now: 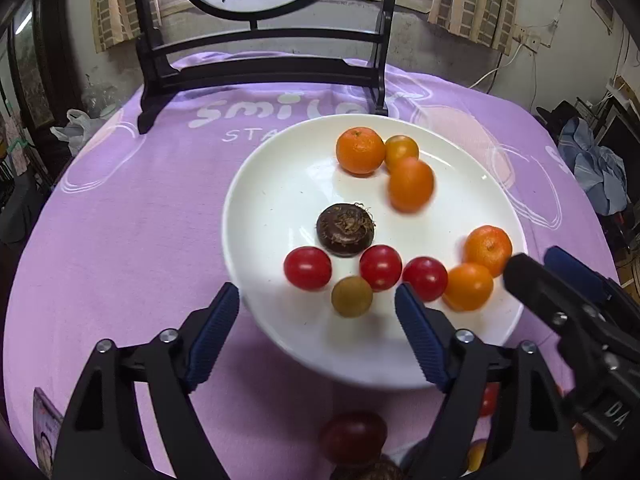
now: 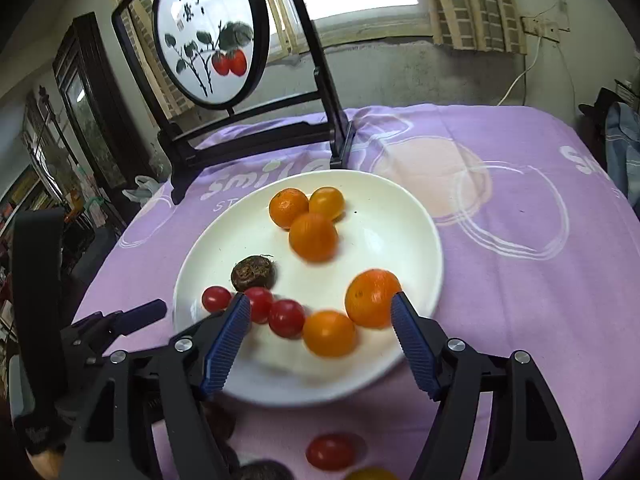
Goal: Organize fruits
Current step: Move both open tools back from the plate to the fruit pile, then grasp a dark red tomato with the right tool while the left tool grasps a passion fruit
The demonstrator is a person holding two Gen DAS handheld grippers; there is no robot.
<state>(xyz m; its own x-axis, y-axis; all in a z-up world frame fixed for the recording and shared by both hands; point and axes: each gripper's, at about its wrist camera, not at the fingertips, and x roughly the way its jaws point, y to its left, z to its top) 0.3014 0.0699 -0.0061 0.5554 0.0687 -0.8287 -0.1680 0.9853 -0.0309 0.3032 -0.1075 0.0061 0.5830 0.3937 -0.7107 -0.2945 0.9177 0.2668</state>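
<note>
left tongs point(image 1: 316, 312): spread wide, nothing held | right tongs point(image 2: 320, 320): spread wide, nothing held | white round plate point(image 1: 280, 184) of fruit: lies ahead of both | loose red cherry tomato point(image 2: 331, 451) on purple-clothed counter point(image 2: 520, 320): found beneath and behind right tongs, judged nearer to them.

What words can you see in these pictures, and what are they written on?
"Smile": white letters on the purple tablecloth, the last letters hidden behind the white plate.
"STA": smaller line under it, the rest hidden by the plate.
"DA": on the black right gripper, cut off.
Brush characters on the round painted screen: too small to read.
</note>
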